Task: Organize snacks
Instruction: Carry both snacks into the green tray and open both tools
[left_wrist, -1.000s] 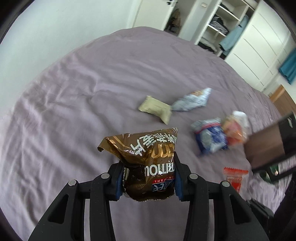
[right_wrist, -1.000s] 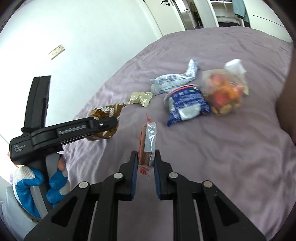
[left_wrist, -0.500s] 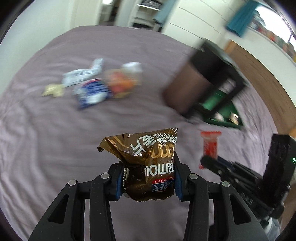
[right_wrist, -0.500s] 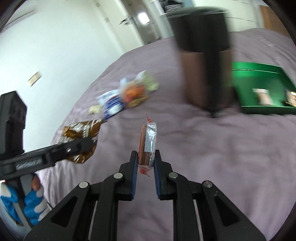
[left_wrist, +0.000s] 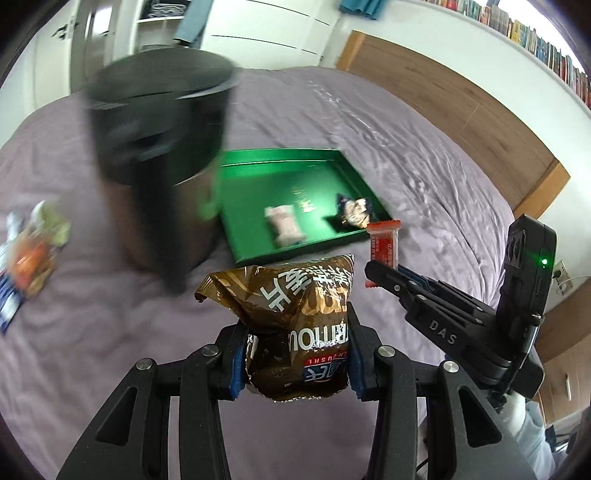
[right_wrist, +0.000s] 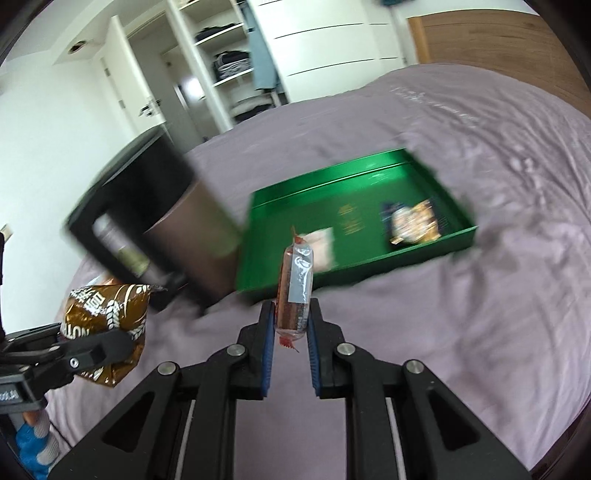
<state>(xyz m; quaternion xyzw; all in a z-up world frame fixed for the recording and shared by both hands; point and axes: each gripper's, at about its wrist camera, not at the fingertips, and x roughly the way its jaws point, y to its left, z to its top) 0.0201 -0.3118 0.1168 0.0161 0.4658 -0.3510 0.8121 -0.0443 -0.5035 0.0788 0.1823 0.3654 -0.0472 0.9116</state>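
Left gripper (left_wrist: 295, 363) angled downward, clamped on brown snack bag (left_wrist: 295, 325) at lower centre; right gripper (right_wrist: 291, 328) likewise tilted, pinching red bar (right_wrist: 295, 284) (upright) before green tray (right_wrist: 436, 251)

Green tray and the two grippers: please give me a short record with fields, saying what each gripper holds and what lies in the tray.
left gripper: shut on the brown snack bag
right gripper: shut on the small red snack bar
green tray: on the purple bedsheet, beside a dark cylindrical container
in tray: pale pink packet; dark blue packet
left out on the bedsheet: blurred pile of snacks, on the container's far side from the tray
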